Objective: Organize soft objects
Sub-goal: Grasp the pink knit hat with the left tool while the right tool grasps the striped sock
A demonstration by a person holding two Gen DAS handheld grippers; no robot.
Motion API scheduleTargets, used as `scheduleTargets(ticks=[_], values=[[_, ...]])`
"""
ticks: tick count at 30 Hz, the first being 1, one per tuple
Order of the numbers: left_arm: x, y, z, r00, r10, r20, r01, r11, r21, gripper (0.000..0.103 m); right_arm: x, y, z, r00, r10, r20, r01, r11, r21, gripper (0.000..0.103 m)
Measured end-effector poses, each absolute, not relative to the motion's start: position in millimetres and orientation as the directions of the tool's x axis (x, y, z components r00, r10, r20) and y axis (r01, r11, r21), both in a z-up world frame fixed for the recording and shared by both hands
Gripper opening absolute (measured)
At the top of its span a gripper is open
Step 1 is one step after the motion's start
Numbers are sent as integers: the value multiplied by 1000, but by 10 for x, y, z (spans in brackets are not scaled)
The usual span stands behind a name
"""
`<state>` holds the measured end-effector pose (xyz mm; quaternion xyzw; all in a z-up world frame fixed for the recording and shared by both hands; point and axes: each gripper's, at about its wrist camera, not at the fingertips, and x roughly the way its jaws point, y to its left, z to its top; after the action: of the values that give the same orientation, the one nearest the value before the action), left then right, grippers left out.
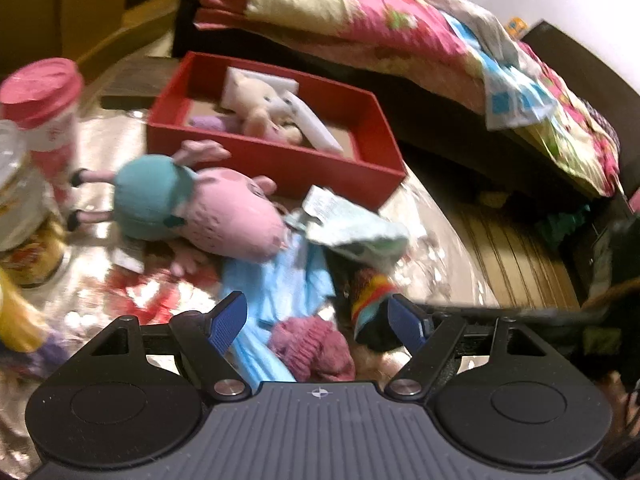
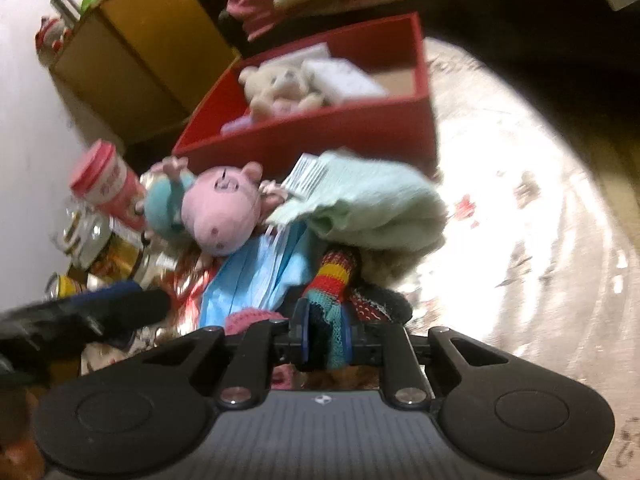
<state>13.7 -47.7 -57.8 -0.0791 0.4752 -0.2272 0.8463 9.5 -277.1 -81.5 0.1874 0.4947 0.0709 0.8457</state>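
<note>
Striped knit sock (image 2: 334,276) lengthwise between right tongs (image 2: 326,340)

Left wrist view: we look steeply down, close over the pile of soft things, toward the red box (image 1: 276,160) and the bed (image 1: 400,40) behind it. Right wrist view: we look down equally close from the other side. Shared: red box (image 2: 320,132), pink pig toy (image 1: 224,216) (image 2: 220,216), blue cloth (image 1: 280,280) (image 2: 256,276).
</note>
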Motion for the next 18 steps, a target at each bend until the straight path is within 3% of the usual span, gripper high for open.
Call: scheduleTargets(ticks=[8,12,18], values=[[174,-917,-807,388,-451,-804,459,851,-256,72,33,-3113,-668,550,241,-800,170,905,389,0],[254,-970,-1092,327,-425,-844,434,861,-266,55,7,-3217,-690,545,248,-801,183,897,402,0],[264,-1021,-1203,328,-371,-869,458,867,-198,54,18,-3183,-833,501,238,-832,169,916,364,0]])
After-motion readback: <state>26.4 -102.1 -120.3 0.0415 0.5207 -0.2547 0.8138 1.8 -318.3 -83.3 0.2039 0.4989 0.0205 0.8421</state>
